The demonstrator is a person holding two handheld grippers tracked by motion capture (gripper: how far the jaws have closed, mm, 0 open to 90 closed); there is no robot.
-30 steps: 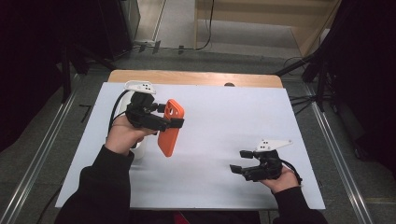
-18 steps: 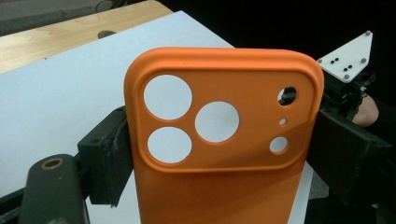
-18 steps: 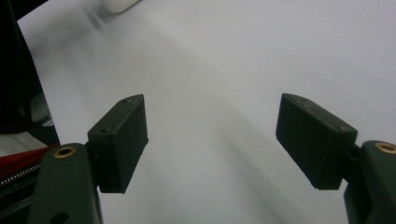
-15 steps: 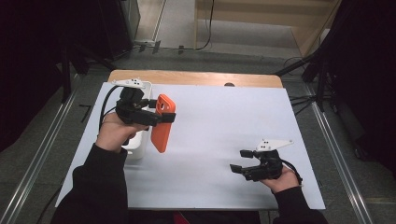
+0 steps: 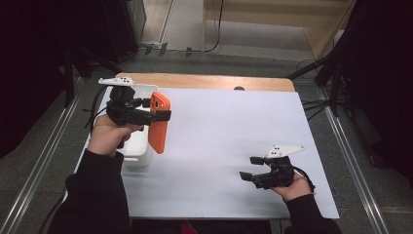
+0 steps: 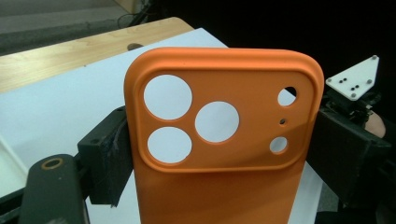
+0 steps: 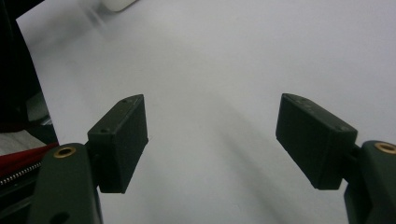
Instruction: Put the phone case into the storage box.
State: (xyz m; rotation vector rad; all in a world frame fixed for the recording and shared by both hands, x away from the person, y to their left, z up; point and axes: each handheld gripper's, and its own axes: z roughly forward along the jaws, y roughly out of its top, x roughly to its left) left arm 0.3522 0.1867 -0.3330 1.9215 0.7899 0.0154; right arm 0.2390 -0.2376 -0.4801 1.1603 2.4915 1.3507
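Movement since a second ago belongs to the left gripper point(image 5: 155, 115): it has carried the orange phone case point(image 5: 159, 122) away from mid-table toward the far left corner, where it now hangs above a white tray point(image 5: 138, 148). The right gripper point(image 5: 253, 168) has kept its place near the front right of the white table point(image 5: 229, 146), jaws spread with nothing between them.

The tray is largely covered by the left hand point(image 5: 104, 139) and the case, so its shape is hard to read; it looks like a shallow bin. The lower end of the case is cut off in the left gripper view.

The case point(image 6: 224, 135) is clamped by its two long edges between the left jaws, standing upright, matte orange, with three large round lens holes and three smaller holes in a raised panel.
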